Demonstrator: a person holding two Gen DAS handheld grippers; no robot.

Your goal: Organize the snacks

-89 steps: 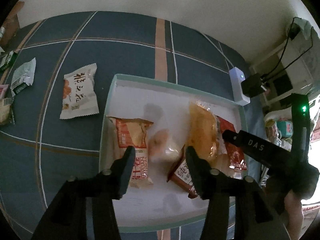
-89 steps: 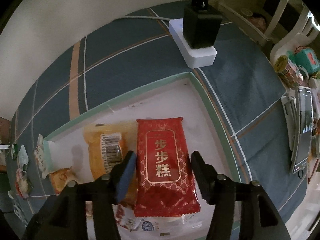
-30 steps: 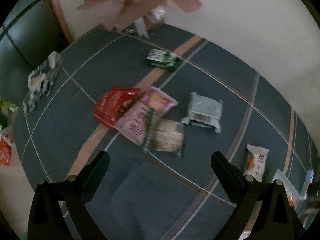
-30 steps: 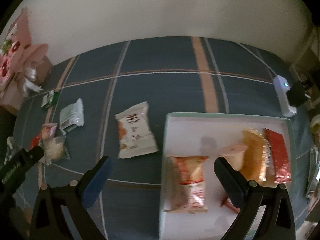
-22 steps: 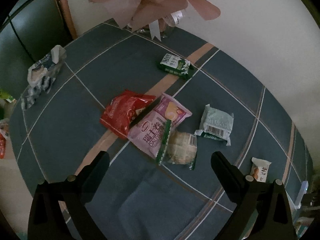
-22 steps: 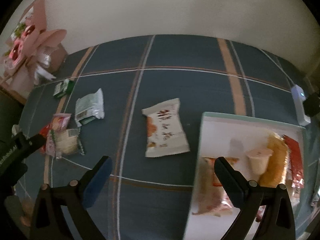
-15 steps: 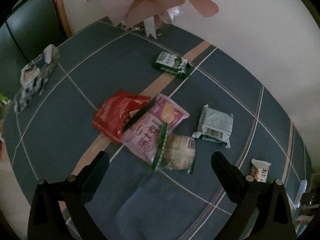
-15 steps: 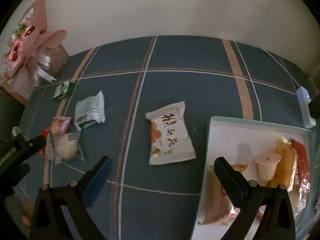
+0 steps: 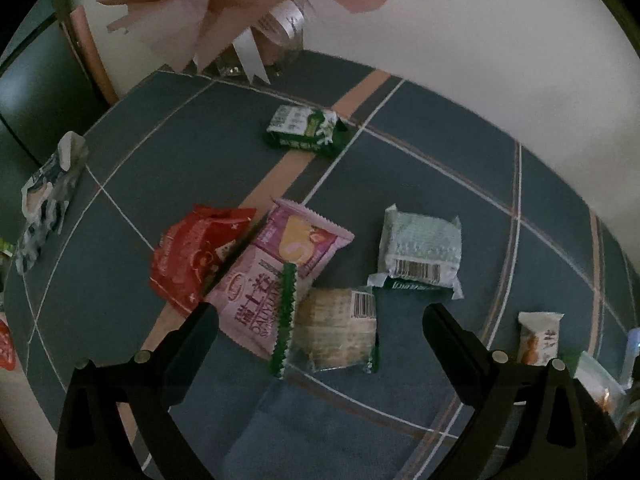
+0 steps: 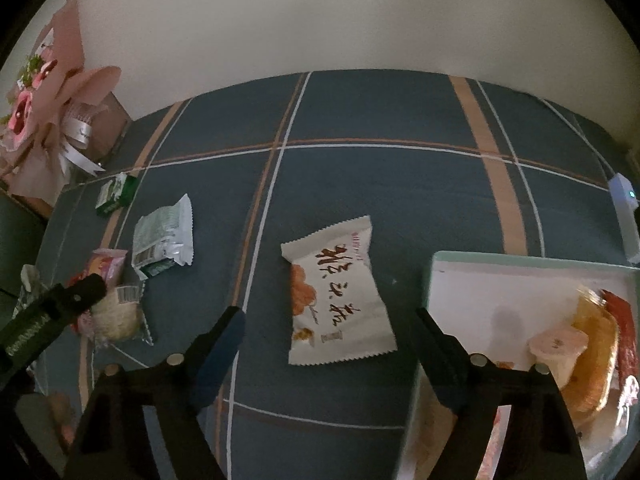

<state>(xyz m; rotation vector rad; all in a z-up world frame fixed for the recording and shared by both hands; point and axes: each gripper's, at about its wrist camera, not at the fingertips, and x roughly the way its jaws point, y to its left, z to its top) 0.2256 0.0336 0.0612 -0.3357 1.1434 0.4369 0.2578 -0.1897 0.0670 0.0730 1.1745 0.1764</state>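
Observation:
My left gripper point(image 9: 320, 320) is open above a cluster of snacks on the blue plaid cloth. A clear-wrapped cracker pack point(image 9: 336, 328) and a pink packet point(image 9: 272, 280) lie between its fingers, with a red packet point(image 9: 192, 256) to the left. My right gripper point(image 10: 328, 320) hangs over a white snack packet point(image 10: 336, 292). Its jaws are closing with the packet between them, but the pads do not touch it. The white tray point(image 10: 440, 264) with a green rim sits to the right and holds an orange bread pack point(image 10: 592, 352), a jelly cup point(image 10: 560, 344) and a red pack point(image 10: 624, 328).
A pale green packet point(image 9: 420, 252) and a dark green packet point(image 9: 304, 128) lie farther out on the cloth. A pink paper bouquet point(image 10: 48, 80) stands at the back left by the wall. A white power strip point(image 10: 624, 208) lies beyond the tray. A patterned packet point(image 9: 48, 200) sits at the left edge.
Both grippers have sunk closer to the cloth. The right jaws have narrowed and the white packet now lies between them. The left view has settled over the snack cluster.

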